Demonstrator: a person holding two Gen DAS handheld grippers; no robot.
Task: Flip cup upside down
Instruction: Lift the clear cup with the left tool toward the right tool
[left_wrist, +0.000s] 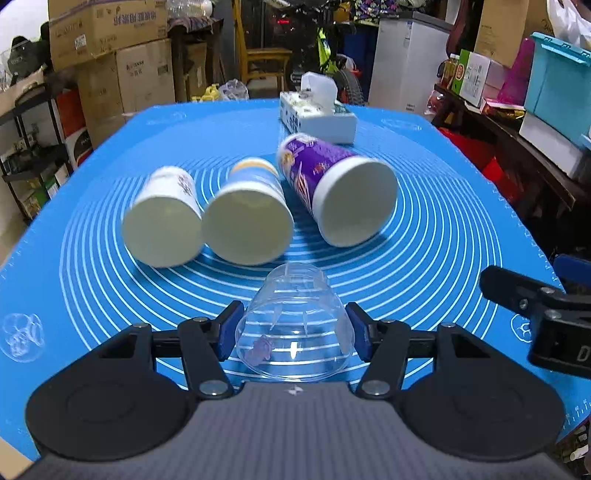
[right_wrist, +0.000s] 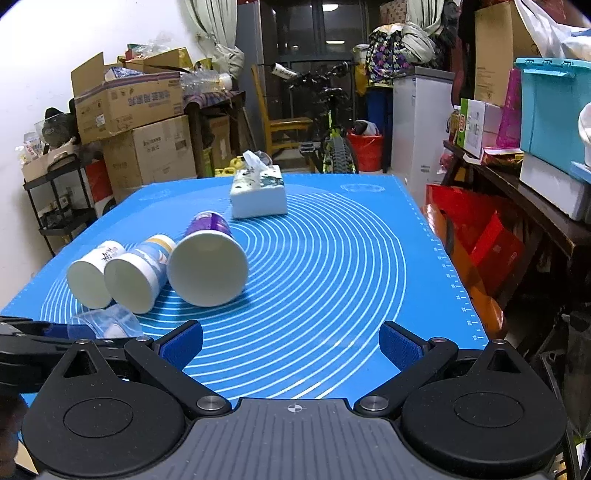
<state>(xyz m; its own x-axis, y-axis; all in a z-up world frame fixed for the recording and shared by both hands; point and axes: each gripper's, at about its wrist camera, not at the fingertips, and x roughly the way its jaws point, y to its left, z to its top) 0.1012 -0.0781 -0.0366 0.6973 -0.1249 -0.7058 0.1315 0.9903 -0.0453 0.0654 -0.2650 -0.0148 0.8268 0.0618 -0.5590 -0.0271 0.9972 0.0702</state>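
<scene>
Currently the clear, see-through plastic cup (left_wrist: 293, 325) sits between the two blue pads of the left gripper (left_wrist: 293, 332), wide mouth toward the camera, narrower base pointing away toward 12 o'clock. Both pads (left_wrist: 229, 328) touch the cup wall, so the left gripper is clamped on it. Cup is tilted, held low over the blue silicone mat with white concentric rings (left_wrist: 443, 236); whether it touches the mat cannot be told.

Right wrist view: same cup appears at 9 o'clock as a blurred clear shape (right_wrist: 107, 321) just beside the left gripper's black arm.

Right gripper (right_wrist: 291, 345): jaws spread wide, nothing between the blue pads, only mat beneath. In the left wrist view its black body enters at 3 o'clock (left_wrist: 535, 314).

Beyond the clear cup, at 12 o'clock, three paper cups lie on their sides in a row, open mouths facing the cameras:
- white paper cup with dark print (left_wrist: 162, 218), at 10 o'clock;
- blue-and-white paper cup with yellow band (left_wrist: 249, 214), centre, touching the white one;
- larger purple paper cup (left_wrist: 332, 188), at 1 o'clock.

Farther back, near the mat's far edge, a white patterned tissue box with a tissue sticking up (left_wrist: 317, 110).
</scene>
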